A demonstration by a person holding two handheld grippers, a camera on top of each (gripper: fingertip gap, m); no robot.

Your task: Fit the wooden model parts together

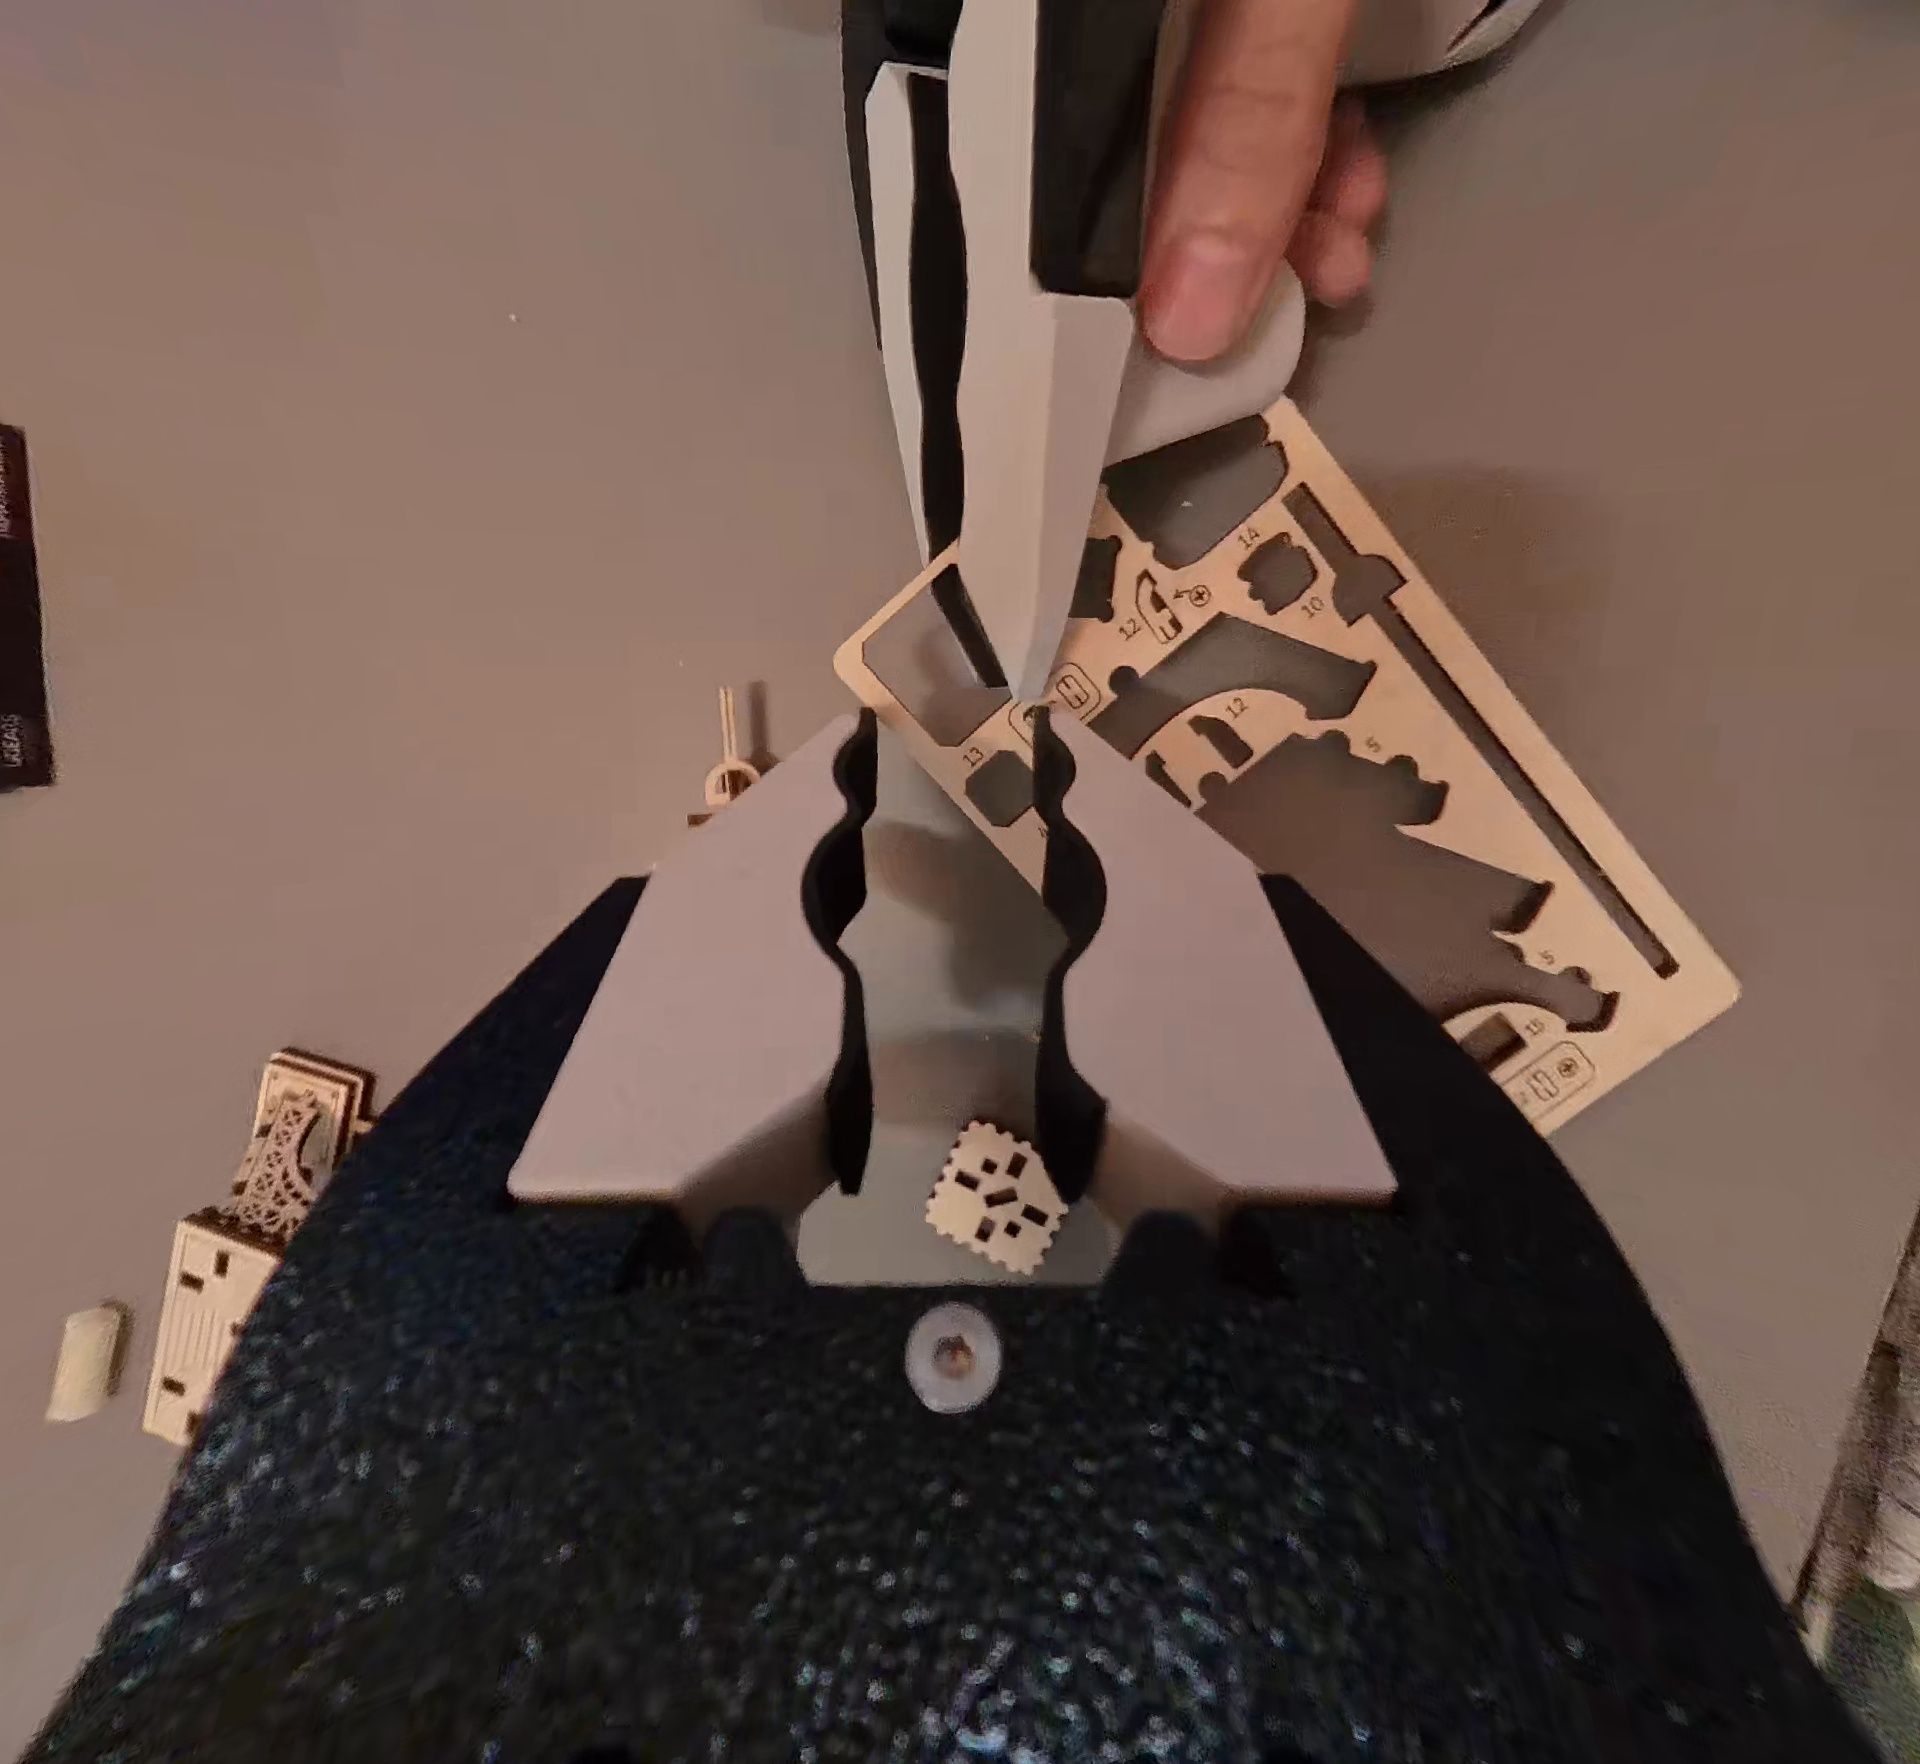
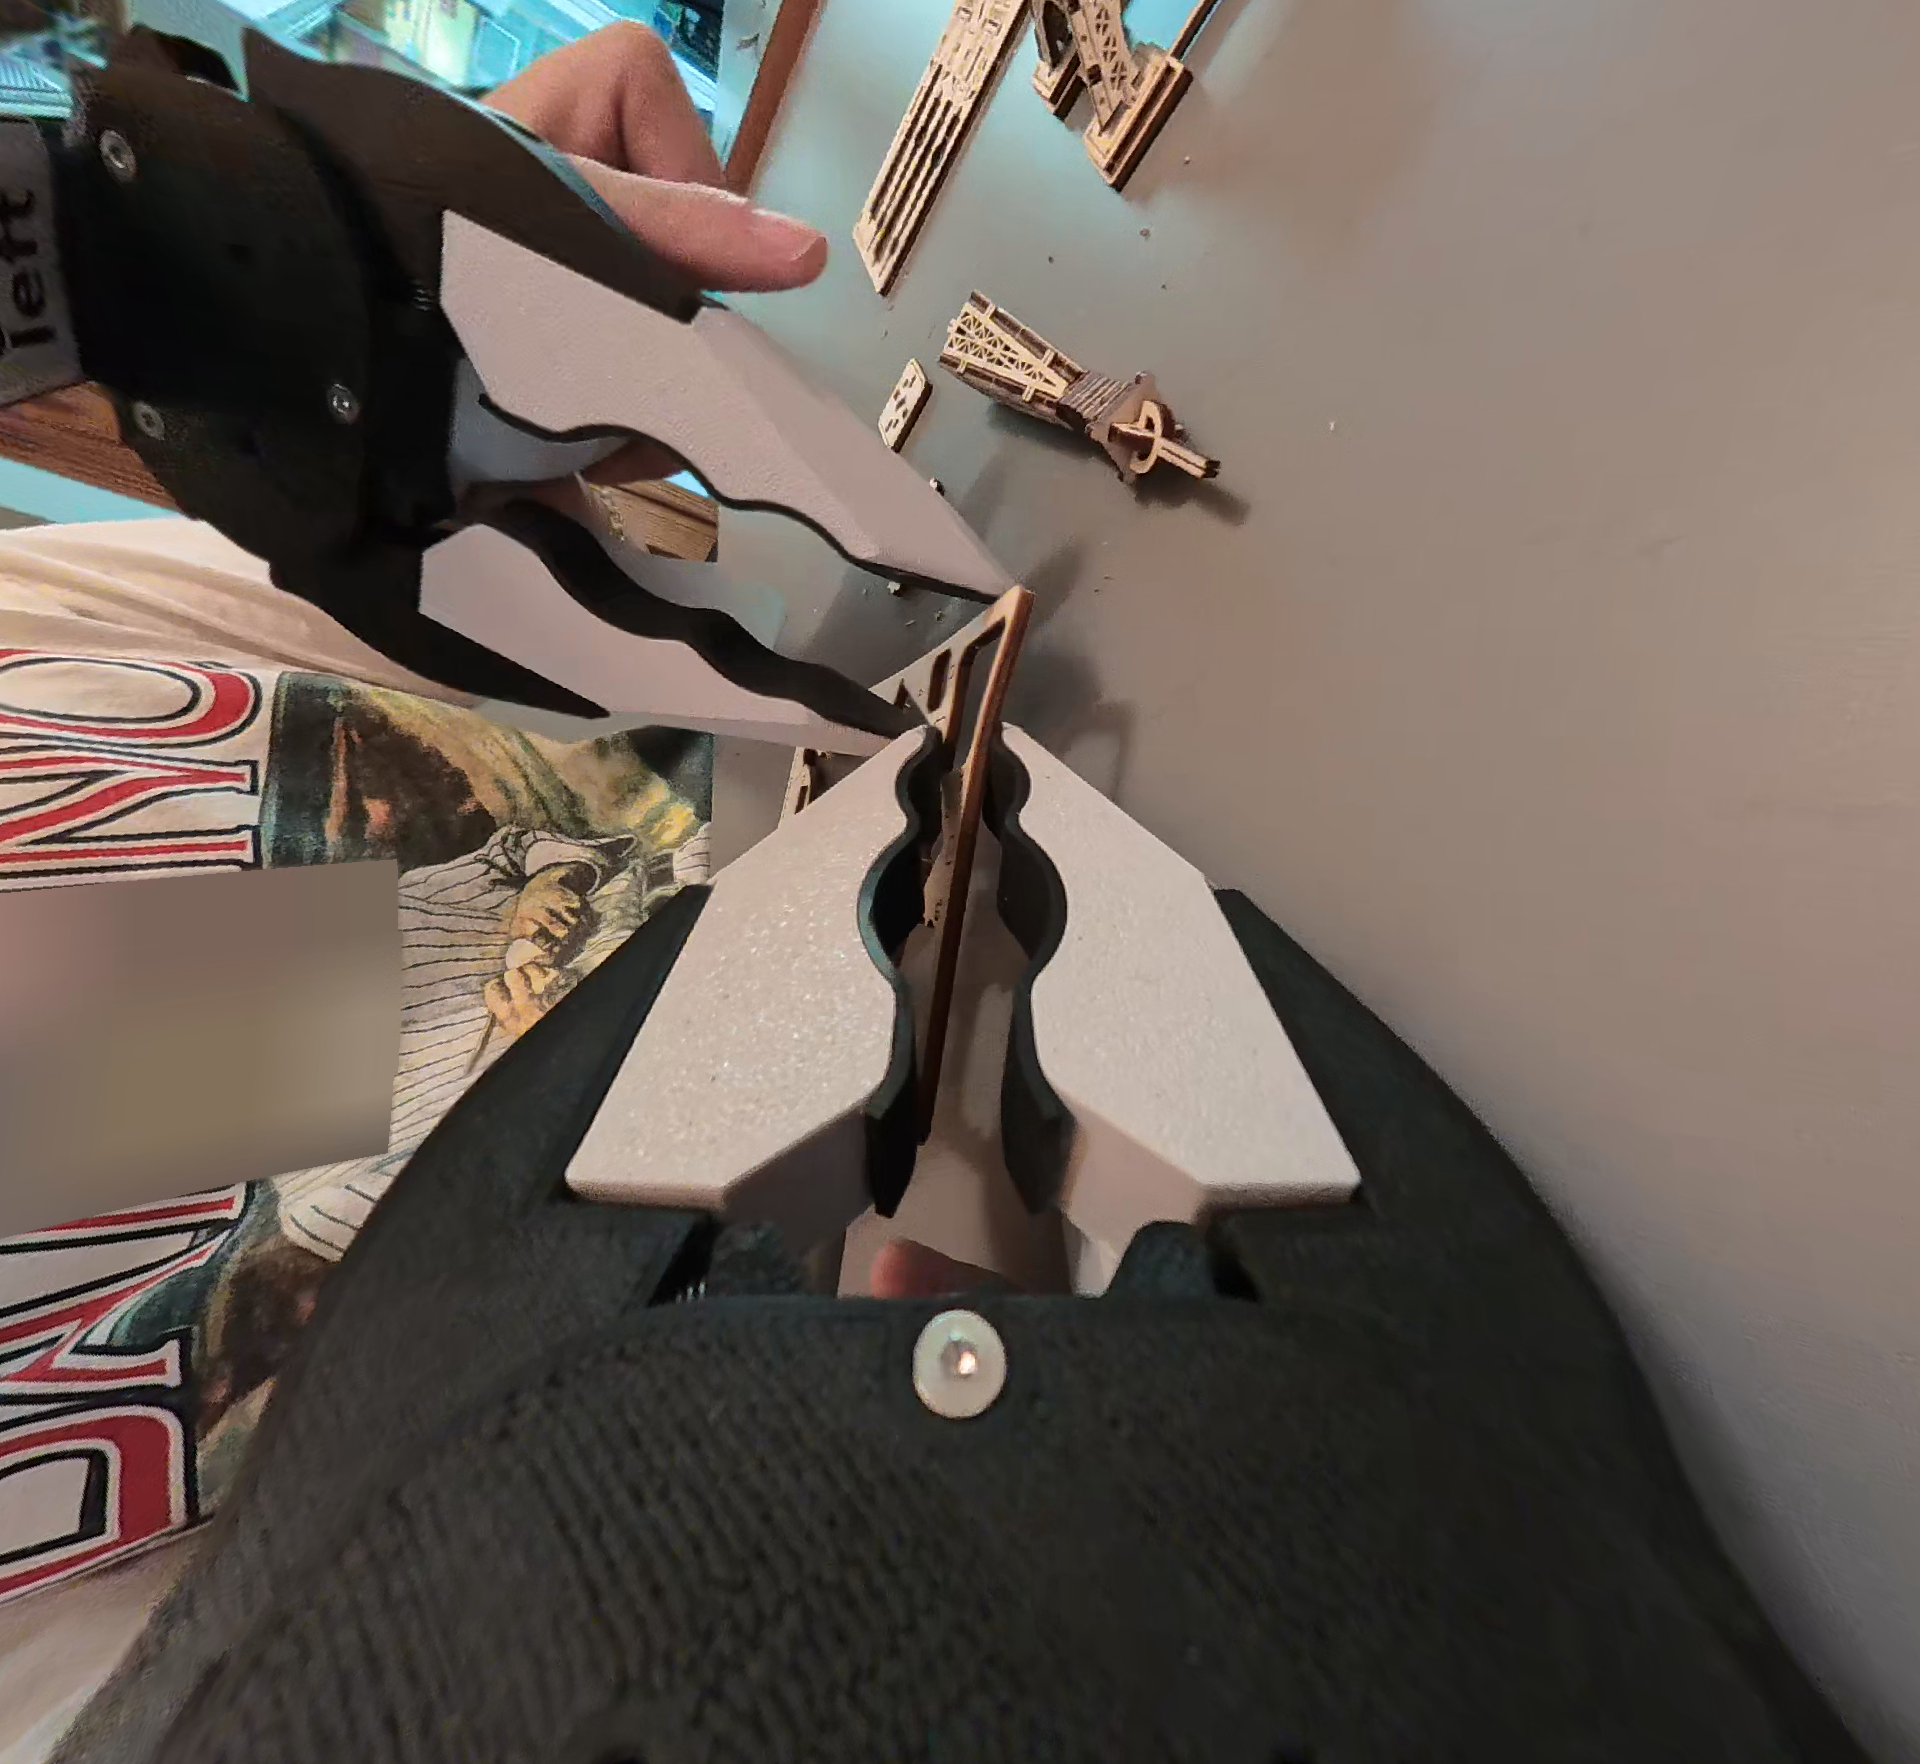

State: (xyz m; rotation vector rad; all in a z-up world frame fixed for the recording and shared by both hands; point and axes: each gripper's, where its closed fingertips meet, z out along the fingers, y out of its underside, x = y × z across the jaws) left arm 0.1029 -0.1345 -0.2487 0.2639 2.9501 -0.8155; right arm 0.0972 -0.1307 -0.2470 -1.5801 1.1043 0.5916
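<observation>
A wooden punch-out sheet (image 1: 1351,779) with many empty cut-outs is held up off the grey table (image 1: 416,364). My right gripper (image 1: 1023,691) comes in from the top and is shut on the sheet near its corner. In the right wrist view the sheet (image 2: 971,841) shows edge-on between the right gripper's (image 2: 961,758) fingers. My left gripper (image 1: 951,727) is open, and its tips stand on either side of the sheet's end, as the right wrist view (image 2: 961,665) shows. A small square wooden piece (image 1: 992,1205) lies on the table behind the left fingers.
Part-built lattice tower parts (image 1: 281,1164) and a slotted block (image 1: 197,1299) lie at the left. In the right wrist view a tower section (image 2: 1101,0), a slatted panel (image 2: 935,145), a spire piece (image 2: 1081,395) and a small tile (image 2: 902,403) lie on the table. A person's printed shirt (image 2: 312,779) is at the left. My two grippers' fingertips are within a few centimetres of each other. The left tips stand about 10 cm off the small square wooden piece (image 1: 992,1205).
</observation>
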